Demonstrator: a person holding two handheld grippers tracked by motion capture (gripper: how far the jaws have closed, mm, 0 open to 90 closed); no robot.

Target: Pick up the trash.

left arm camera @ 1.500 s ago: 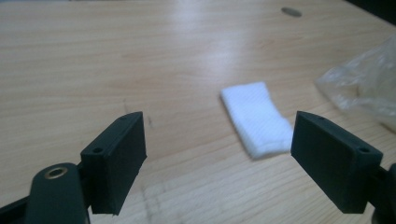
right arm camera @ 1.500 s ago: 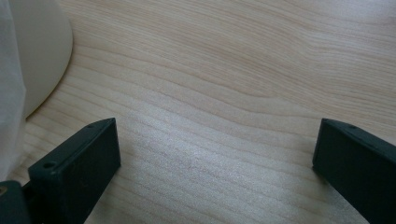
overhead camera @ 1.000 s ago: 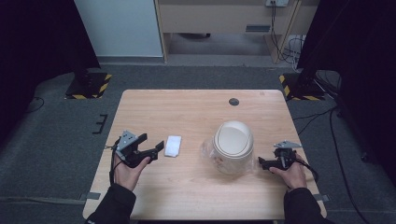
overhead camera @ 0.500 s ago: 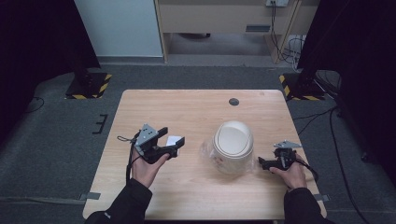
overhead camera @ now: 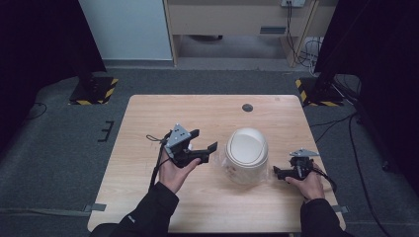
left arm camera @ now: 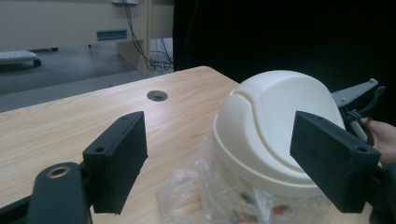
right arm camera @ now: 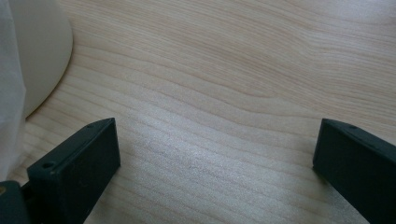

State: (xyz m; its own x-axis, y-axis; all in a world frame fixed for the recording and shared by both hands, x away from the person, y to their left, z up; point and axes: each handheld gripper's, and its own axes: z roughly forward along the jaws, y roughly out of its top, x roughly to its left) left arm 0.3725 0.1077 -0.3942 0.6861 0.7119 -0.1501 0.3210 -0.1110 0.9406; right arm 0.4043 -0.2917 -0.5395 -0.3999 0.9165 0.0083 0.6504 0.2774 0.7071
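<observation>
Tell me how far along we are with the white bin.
Nothing looks done: the white bin is lidded, untouched. In hand: the left tool, open and empty, points at it. Left: all handling; the right tool sits open beside it.

A light wooden tabletop (overhead camera: 148, 197) carries a white domed bin (overhead camera: 246, 150) right of centre, standing on crinkled clear plastic (left arm camera: 187, 196). A round cable hole (overhead camera: 247, 107) sits near the far edge.

No text, label, brand or number can be read anywhere. The nearest thing to a sign is the yellow-and-black hazard striping on the stand bases (overhead camera: 93, 92) on the floor beyond the table (overhead camera: 148, 118), left and right.
</observation>
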